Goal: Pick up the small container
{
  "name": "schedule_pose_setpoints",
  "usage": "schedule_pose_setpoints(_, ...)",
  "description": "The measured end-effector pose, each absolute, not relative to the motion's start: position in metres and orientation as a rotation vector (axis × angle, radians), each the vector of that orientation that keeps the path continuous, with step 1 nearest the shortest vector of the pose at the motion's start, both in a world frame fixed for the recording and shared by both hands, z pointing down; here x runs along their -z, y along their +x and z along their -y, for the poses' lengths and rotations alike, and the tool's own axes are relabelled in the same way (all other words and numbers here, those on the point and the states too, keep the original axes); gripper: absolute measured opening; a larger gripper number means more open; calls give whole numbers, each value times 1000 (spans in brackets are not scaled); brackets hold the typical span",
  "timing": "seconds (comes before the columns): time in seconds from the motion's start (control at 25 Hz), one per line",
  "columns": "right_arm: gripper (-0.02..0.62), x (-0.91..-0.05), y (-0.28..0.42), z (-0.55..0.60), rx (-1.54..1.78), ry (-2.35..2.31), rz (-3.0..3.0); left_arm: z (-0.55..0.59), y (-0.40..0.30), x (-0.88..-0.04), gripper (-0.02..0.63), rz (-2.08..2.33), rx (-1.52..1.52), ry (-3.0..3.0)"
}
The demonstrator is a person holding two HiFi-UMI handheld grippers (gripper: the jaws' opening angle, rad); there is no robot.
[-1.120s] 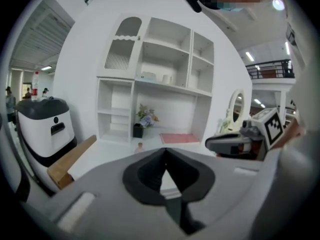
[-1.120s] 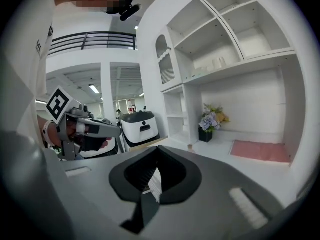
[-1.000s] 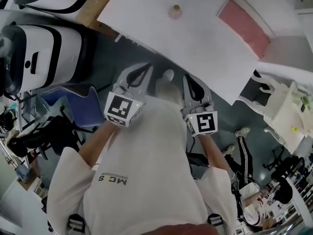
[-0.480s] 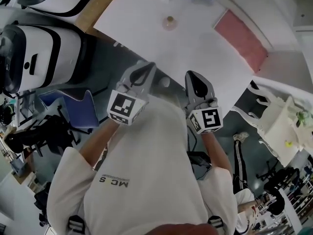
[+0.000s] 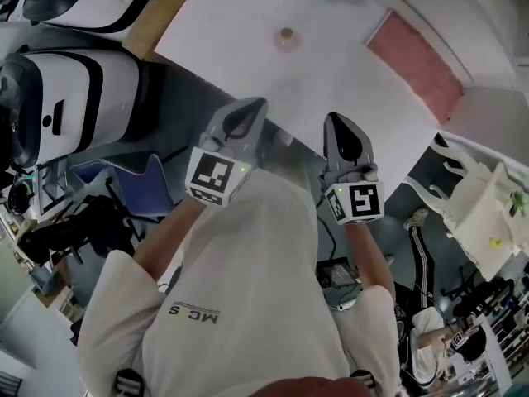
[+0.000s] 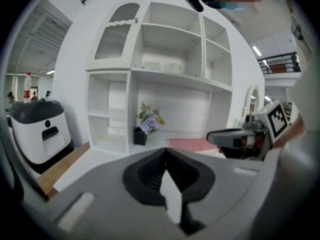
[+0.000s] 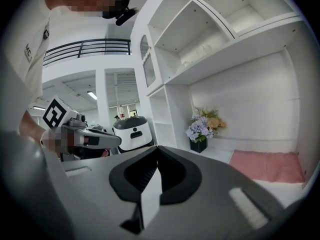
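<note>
White laminate covered the table (image 5: 347,81); toward its far side stood the small container (image 5: 286,38), a pale little pot with a brownish top, upright and alone on a bare patch. A pink mat (image 5: 417,63) lay on the table to the container's right, well apart from it; a pot of flowers (image 6: 145,129) stood farther back, at the foot of a white shelf unit (image 6: 165,59).

The left claw (image 5: 251,106) hung at the near edge of the table; its two jaws were pressed together at the tips with nothing between them. The right claw (image 5: 335,121) hung beside it at the same edge; its jaws likewise met at the tips around nothing. Both claws pointed toward the far side of the table; the container lay beyond them, well apart from either. It sat roughly on a line running out between the two, somewhat closer to the left claw's side; neither claw touched it.

A marker cube sat at the back of each claw, close to the person's white shirt. A large white machine (image 5: 74,89) with a black band stood on the floor to the left of the table; in the gripper views it showed beyond the table's left end.
</note>
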State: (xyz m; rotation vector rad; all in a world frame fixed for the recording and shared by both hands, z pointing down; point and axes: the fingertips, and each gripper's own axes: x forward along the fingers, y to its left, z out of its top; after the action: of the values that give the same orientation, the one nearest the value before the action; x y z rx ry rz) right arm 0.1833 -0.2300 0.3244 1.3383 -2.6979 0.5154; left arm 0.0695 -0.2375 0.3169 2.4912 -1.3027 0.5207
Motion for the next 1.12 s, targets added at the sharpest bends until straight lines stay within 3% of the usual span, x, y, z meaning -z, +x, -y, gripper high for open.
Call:
schedule_pose_setpoints(0.48,-2,-368,85,117,-475,1359,2580,154,-24,-379,0,1316,-469,2447)
schedule_pose_setpoints(1.12,-2,-408,31,150,-376,1378,2515,187,-59,-461,121,1224,-516,2486)
